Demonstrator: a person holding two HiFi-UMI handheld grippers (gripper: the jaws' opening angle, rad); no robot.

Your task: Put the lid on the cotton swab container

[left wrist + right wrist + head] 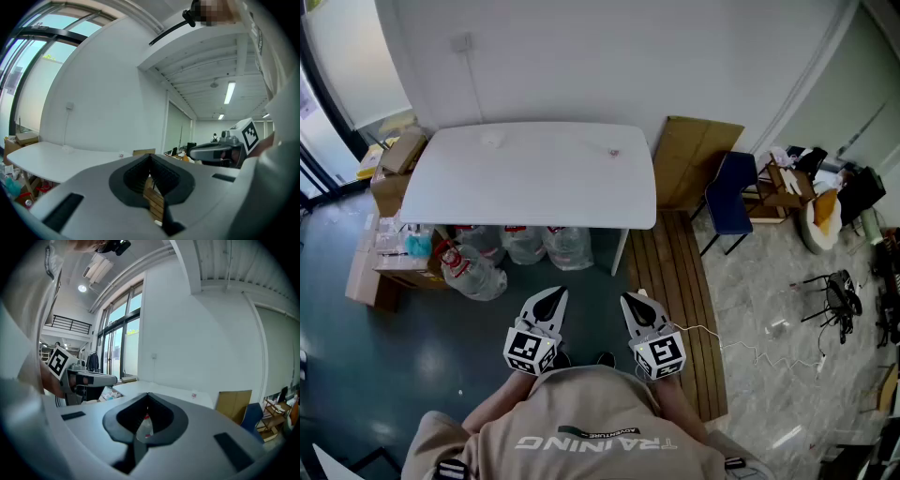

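Speck on table too small to ID, torso cut btm

"TRAINING" on beige shirt

left gripper and right gripper side by side, jaws together.

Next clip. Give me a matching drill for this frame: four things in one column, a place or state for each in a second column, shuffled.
Things:
1. table
2. chair
3. water bottles
4. left gripper

Places or states:
A. under the table
B. blue, to the right of the table
C. jaws together, nothing between them
D. white, in the middle of the head view

Pairs: 1-D, 2-B, 3-A, 4-C
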